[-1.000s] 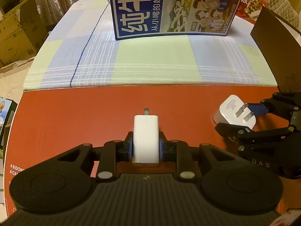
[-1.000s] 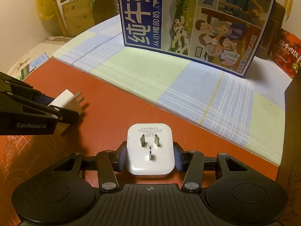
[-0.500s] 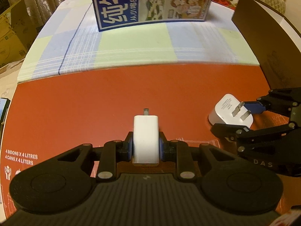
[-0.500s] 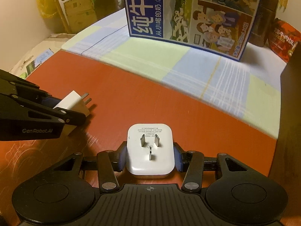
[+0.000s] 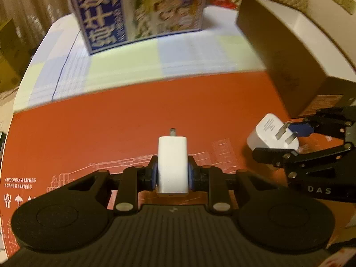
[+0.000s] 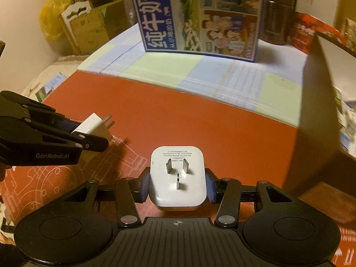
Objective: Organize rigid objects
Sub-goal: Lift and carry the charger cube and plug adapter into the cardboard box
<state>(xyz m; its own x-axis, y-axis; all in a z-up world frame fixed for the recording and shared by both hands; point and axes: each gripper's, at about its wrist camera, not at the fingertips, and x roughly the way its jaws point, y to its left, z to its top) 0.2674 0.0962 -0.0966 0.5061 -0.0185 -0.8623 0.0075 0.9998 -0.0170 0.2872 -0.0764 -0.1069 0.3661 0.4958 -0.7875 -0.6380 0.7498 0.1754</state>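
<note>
Slim charger clamped lengthwise in left claw, prongs forward, square adapter in right claw, prongs up.

Your desk wears a pale checked cloth, with a flat red printed cardboard sheet laid over its near part, a blue milk carton box standing behind, and a dark box at the right.
</note>
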